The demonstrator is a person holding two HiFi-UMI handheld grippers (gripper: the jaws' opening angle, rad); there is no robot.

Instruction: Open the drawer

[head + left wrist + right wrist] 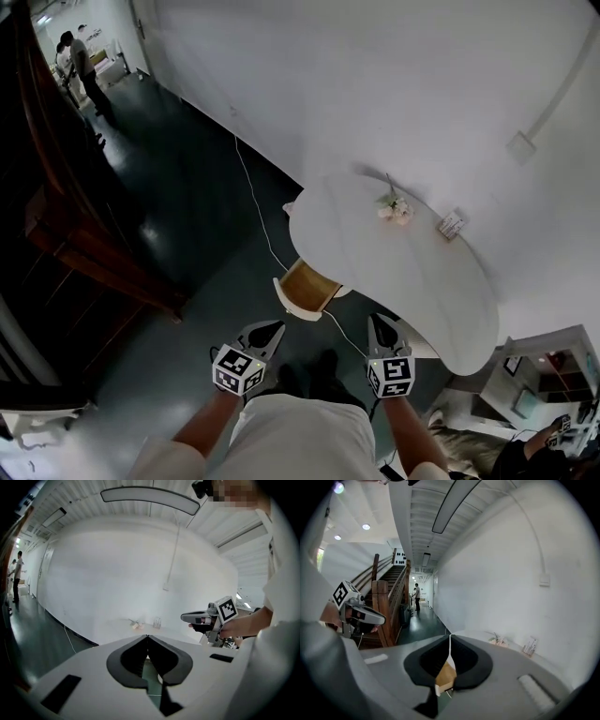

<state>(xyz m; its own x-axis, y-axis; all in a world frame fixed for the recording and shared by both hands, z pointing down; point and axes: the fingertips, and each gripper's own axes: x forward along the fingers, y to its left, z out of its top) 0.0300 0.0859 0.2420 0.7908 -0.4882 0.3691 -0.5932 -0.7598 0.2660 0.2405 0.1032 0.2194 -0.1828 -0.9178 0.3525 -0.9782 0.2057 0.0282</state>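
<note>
- Our left gripper (147, 637) has its jaws closed tip to tip, with nothing between them.
- Our right gripper (450, 637) has its jaws together in the same way and grips nothing.
- Both pairs hang in the air, touching nothing.
- The drawer (307, 286), tan wood with a white rim, sits ahead of and below the jaws, between the two pairs. It is under the near end of the white desk (375, 262). Its rounded face turns toward us; we cannot tell its long axis.
- The desk's curved edge runs ahead of the right jaws.
- Left of the left jaws, dark floor (187, 187) lies open as far as a wooden staircase (84, 244).
- A white cable (253, 202) trails past the drawer.
</note>
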